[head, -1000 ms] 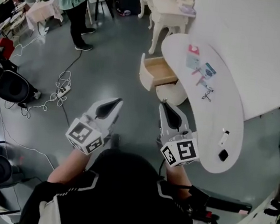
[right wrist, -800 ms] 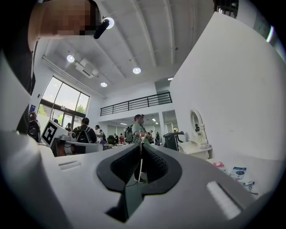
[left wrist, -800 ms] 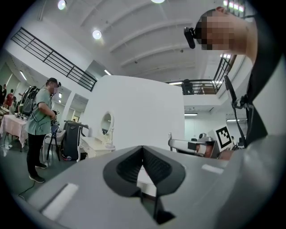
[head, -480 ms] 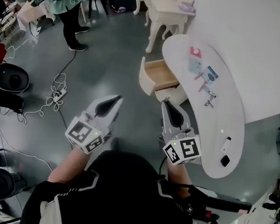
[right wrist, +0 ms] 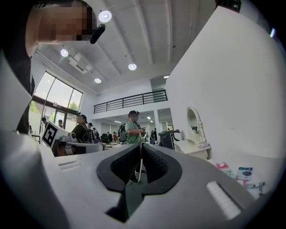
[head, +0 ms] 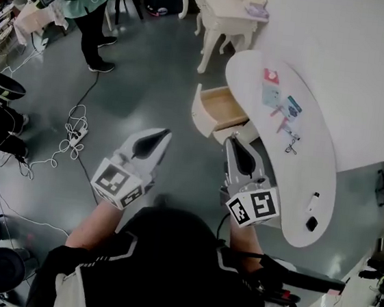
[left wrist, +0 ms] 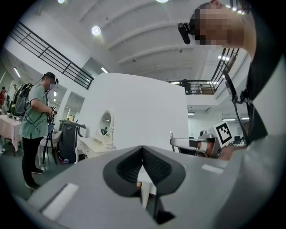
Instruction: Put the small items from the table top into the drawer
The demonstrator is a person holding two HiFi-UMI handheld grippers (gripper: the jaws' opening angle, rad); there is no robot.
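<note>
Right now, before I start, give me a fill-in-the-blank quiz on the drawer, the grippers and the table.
1. The drawer below the table stands ____.
2. The left gripper and the right gripper both have their jaws ____, with nothing between them.
3. The pink pack lies at the table's ____ end from the grippers.

Missing words: open; shut; far.
</note>
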